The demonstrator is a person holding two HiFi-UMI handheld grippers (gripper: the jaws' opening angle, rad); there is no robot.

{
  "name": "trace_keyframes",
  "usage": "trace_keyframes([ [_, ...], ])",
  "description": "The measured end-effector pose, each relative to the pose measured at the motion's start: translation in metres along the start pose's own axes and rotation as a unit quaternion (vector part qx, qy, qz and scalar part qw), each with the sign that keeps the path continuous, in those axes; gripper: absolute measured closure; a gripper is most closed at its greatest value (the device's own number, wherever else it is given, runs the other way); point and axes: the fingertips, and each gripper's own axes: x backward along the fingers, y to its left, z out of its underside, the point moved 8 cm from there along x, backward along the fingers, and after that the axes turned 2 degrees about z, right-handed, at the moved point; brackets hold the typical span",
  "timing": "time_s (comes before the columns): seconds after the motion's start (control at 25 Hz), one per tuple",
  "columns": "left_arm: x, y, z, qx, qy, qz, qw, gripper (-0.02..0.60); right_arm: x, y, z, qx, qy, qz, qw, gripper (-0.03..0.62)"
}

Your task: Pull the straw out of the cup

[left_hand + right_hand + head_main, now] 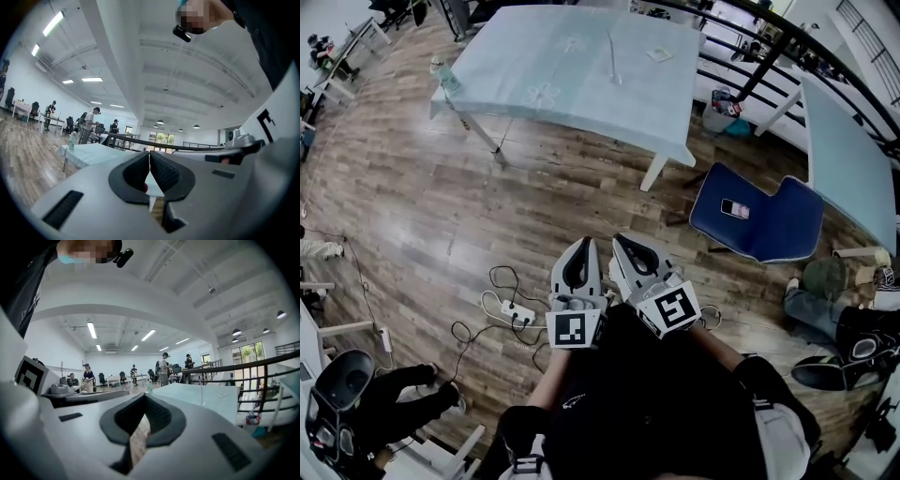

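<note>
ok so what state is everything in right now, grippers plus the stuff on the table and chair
left gripper, shut, nothing between the jaws
right gripper, shut, nothing between the jaws
straw, upright on the table, far from both grippers
bottle, upright at the table corner
phone, lying flat on the blue chair

A thin clear thing (pixel 614 58) on the far table (pixel 534 47) is too small to identify. The right-hand table (pixel 848 159) is cut off.
</note>
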Motion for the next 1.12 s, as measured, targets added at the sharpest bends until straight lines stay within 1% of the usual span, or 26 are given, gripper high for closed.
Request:
trace_keyframes([
  [0.16, -0.019, 0.014, 0.003, 0.009, 0.011, -0.007, 0.9999, 0.565, -0.022, -0.010, 0.002, -0.011, 0.012, -0.001, 1.000, 0.586],
  [0.32, -0.042, 0.024, -0.002, 0.002, 0.014, 0.003, 0.9999, 0.565, -0.046, -0.027, -0.001, -0.024, 0.016, 0.006, 1.000, 0.586],
  [0.52, -0.071, 0.040, -0.004, 0.005, 0.023, 0.002, 0.9997, 0.565, -0.072, -0.044, -0.004, -0.033, 0.018, 0.010, 0.999, 0.586],
  [0.6, -0.087, 0.046, -0.005, 0.001, 0.017, 0.002, 0.9998, 0.565, -0.084, -0.054, -0.007, -0.027, 0.016, 0.010, 0.999, 0.586],
  [0.68, -0.105, 0.051, -0.009, 0.007, 0.012, -0.002, 0.9999, 0.565, -0.095, -0.067, -0.011, -0.025, 0.013, 0.013, 1.000, 0.586],
  [0.8, -0.132, 0.054, -0.013, 0.014, 0.015, -0.004, 0.9998, 0.565, -0.110, -0.090, -0.021, -0.025, 0.011, 0.014, 1.000, 0.586],
  [1.04, -0.175, 0.055, -0.021, -0.003, 0.012, -0.014, 0.9998, 0.565, -0.136, -0.129, -0.033, -0.026, 0.000, 0.015, 1.000, 0.586],
  [1.12, -0.186, 0.053, -0.021, 0.000, -0.003, -0.011, 0.9999, 0.565, -0.143, -0.137, -0.035, -0.027, -0.003, 0.014, 1.000, 0.586],
])
